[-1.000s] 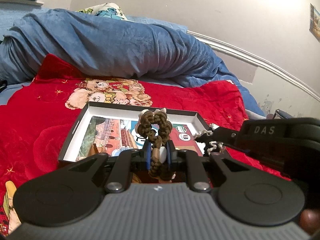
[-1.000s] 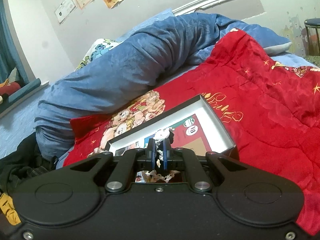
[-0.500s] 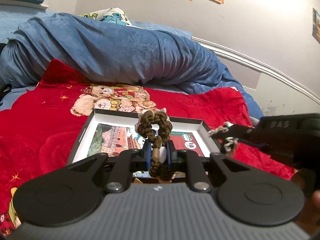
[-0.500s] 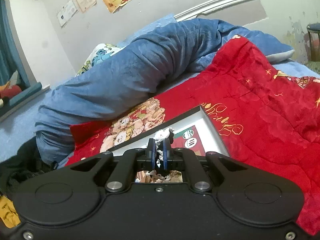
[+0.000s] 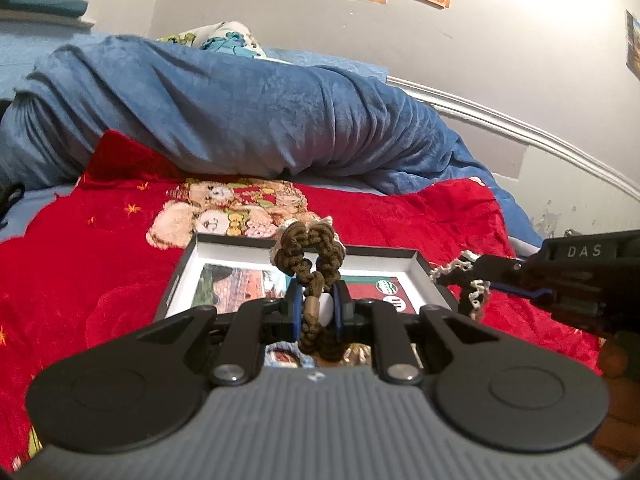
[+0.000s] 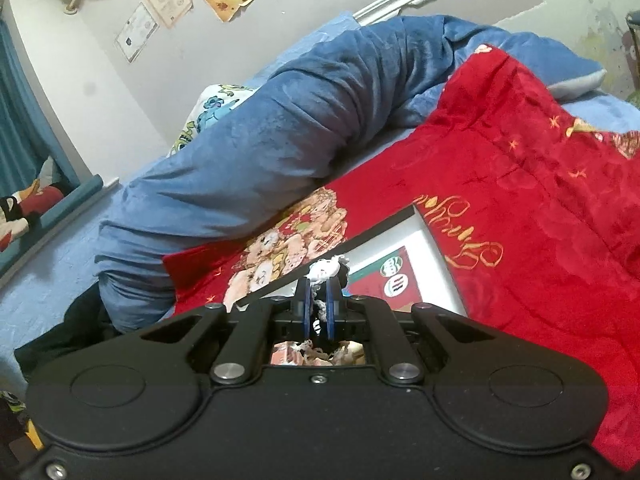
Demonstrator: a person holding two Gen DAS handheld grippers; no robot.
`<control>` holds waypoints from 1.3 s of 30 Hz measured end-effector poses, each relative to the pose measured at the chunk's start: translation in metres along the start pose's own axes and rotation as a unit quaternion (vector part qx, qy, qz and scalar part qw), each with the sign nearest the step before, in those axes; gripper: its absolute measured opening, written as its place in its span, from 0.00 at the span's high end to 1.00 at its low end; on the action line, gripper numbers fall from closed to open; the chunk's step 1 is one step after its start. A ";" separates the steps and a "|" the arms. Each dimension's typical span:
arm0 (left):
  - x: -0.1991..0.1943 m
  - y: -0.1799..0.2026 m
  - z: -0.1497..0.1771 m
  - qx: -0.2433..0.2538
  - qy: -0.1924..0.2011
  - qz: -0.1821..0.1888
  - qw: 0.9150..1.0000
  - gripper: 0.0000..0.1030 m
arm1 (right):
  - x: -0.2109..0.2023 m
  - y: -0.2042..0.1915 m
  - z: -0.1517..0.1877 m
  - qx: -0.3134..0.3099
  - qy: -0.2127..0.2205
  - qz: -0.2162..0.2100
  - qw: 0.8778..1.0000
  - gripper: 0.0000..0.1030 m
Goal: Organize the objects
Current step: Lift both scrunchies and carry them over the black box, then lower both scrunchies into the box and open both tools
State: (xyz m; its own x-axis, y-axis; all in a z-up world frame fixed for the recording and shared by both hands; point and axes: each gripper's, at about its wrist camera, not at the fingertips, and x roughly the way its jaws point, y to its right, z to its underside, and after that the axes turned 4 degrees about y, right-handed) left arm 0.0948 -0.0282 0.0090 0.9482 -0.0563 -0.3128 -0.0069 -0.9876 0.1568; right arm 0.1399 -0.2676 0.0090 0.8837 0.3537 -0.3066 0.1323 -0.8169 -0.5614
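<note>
Change since 1 s back: right gripper (image 5: 460, 276) has drifted rightward in the left wrist view, off the box (image 5: 420, 264) rim toward the red blanket (image 5: 80, 272); left gripper (image 5: 316, 300) keeps its clamp and place.
Left wrist view, left gripper: clenched on a brown braided cord (image 5: 310, 256); its loop stands up above the fingertips, its tail hangs below them.
Left wrist view, box: open, shallow, white inner walls, printed cards on its floor; it lies on the red blanket just beyond the fingertips.
Left wrist view, right gripper: enters from the right edge, clamped on a white lace-trimmed cord (image 5: 472, 284), just beside the box's right corner.
Left wrist view, background: rolled blue duvet (image 5: 240, 120) behind the blanket; 2 papers on the grey wall.
Right wrist view, right gripper (image 6: 318, 304): shut on the white lace-trimmed cord (image 6: 326, 268); a bunch of it shows above the fingertips.
Right wrist view, box (image 6: 440, 264): ahead and right of the fingertips, on the red blanket (image 6: 540, 200); near part hidden by the gripper body.
Right wrist view, blue duvet (image 6: 300, 120): beyond the box.
</note>
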 end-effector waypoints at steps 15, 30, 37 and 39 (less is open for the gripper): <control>0.057 -0.029 -0.031 0.079 -0.046 -0.090 0.992 0.82 | 0.069 -0.018 -0.001 -0.052 -0.019 -0.029 0.998 0.92; 0.118 -0.054 -0.010 0.071 -0.133 -0.066 0.986 0.82 | 0.156 -0.054 0.023 -0.006 -0.108 -0.081 0.991 0.91; 0.131 -0.057 0.008 0.070 -0.153 -0.076 0.983 0.82 | 0.171 -0.048 0.043 0.003 -0.129 -0.063 0.990 0.91; 0.133 -0.056 0.011 0.068 -0.159 -0.074 0.982 0.82 | 0.172 -0.047 0.045 0.000 -0.127 -0.058 0.990 0.91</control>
State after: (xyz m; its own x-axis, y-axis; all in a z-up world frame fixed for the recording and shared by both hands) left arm 0.2176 0.0183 -0.0517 0.7951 0.0676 -0.6028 0.0602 -0.9977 -0.0324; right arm 0.2654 -0.1475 -0.0519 0.7209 0.5491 -0.4228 0.2270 -0.7635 -0.6046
